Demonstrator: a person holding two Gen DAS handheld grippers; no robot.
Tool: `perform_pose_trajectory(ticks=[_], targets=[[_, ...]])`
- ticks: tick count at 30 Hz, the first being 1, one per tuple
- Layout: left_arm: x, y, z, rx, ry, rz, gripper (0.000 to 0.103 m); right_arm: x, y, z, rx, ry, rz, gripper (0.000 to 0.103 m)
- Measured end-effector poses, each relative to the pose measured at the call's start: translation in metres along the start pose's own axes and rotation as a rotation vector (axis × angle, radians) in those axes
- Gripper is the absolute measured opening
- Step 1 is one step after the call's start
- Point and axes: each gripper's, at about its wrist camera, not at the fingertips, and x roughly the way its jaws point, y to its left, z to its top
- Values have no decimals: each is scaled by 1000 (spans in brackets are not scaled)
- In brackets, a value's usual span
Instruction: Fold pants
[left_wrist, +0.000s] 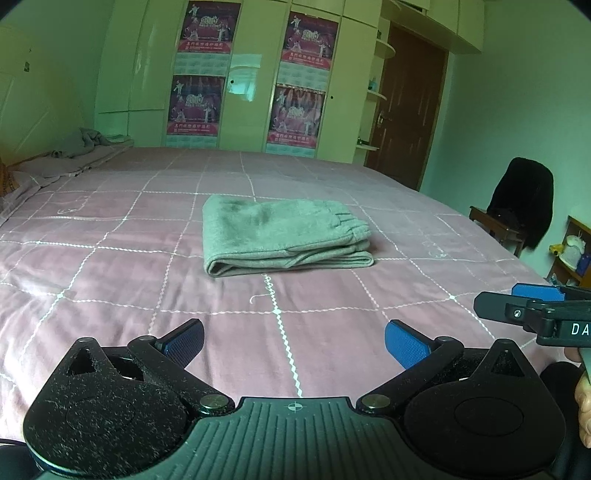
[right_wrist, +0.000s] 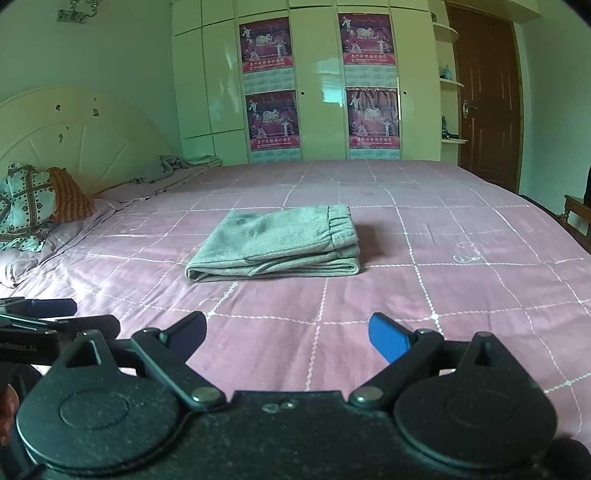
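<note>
Pants: soft grey-green pants (left_wrist: 280, 236) are seen folded into a flat, thick bundle. The stretchy waistband is on the right side of the bundle, and the rounded fold is on the left.
Where the pants are: the bundle is laid near the middle of a big bed with a pink cover crossed by white lines (left_wrist: 110, 258). It is touched by neither gripper.
Left gripper: the black left gripper with blue pads (left_wrist: 294, 341) is held low over the near part of the bed, well apart from the pants. Its jaws are spread wide and nothing is held between them.
Right gripper: the black right gripper with blue pads (right_wrist: 288, 338) is also held low over the near part of the bed, well apart from the pants. Its jaws are spread wide and nothing is held between them.
Side by side: the right gripper is seen at the right edge of the left camera's view, and the left gripper at the left edge of the right camera's view.
Behind the bed: a tall pale cupboard with shiny doors (right_wrist: 317, 74) is seen, with four pink posters (right_wrist: 264, 44) stuck on it. A dark brown door (right_wrist: 487, 96) is found to its right.
Left of the bed: a pale round headboard (right_wrist: 74, 136) and a patterned pillow (right_wrist: 26, 206) are seen.
Right of the bed: a wooden chair with a black coat hung over it (left_wrist: 524, 199) is seen.
</note>
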Motion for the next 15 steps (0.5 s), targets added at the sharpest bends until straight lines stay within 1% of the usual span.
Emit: perform_pose_trajectory(ticks=[15], targets=[[-1,-2,0,-5,-10,-4,103,0,1,0,-2,1,5,95]])
